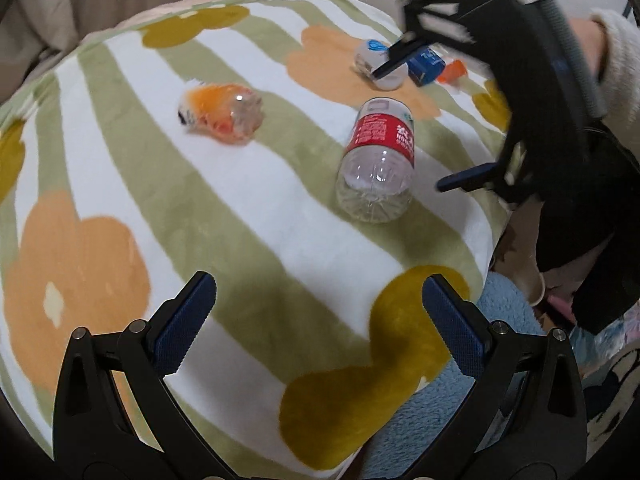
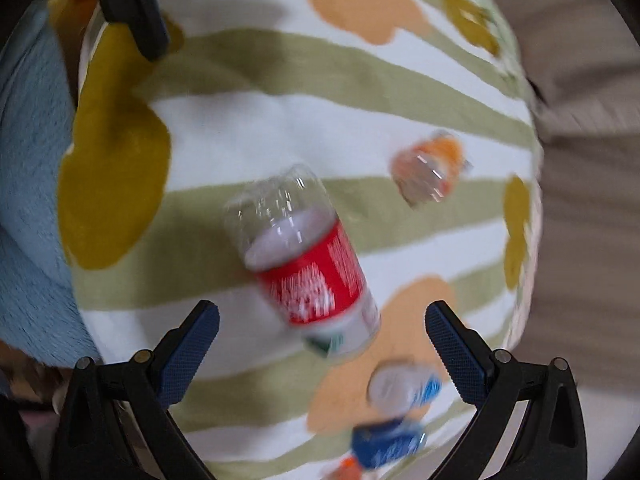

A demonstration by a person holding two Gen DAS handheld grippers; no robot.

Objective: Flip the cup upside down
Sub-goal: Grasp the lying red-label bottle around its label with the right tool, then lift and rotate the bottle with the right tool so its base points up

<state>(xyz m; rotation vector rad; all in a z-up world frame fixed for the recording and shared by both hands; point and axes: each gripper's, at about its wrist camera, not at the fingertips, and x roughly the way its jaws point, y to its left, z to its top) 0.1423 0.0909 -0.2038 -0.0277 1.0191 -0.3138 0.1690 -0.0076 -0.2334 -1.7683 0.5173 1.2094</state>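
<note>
The left gripper (image 1: 320, 316) is seen with its jaws spread wide and nothing between them, held over the near edge of a blanket (image 1: 248, 200) striped in green and white with orange and mustard flowers. The right gripper (image 2: 322, 344) is likewise spread wide and empty; it is seen from the left wrist view as a dark frame (image 1: 416, 128) above the far right part of the blanket.

The cup (image 2: 304, 256), a clear plastic one with a red label, is found lying on its side on the blanket, just ahead of the right gripper's fingers and untouched by either of them. In the left wrist view the cup (image 1: 378, 160) is shown with its closed base turned toward the camera.

An orange-tinted clear container (image 1: 222, 114) lies well apart on the blanket. A white container (image 1: 374, 62), a blue carton (image 1: 426, 65) and a small orange item (image 1: 452, 71) are grouped near the far edge.
</note>
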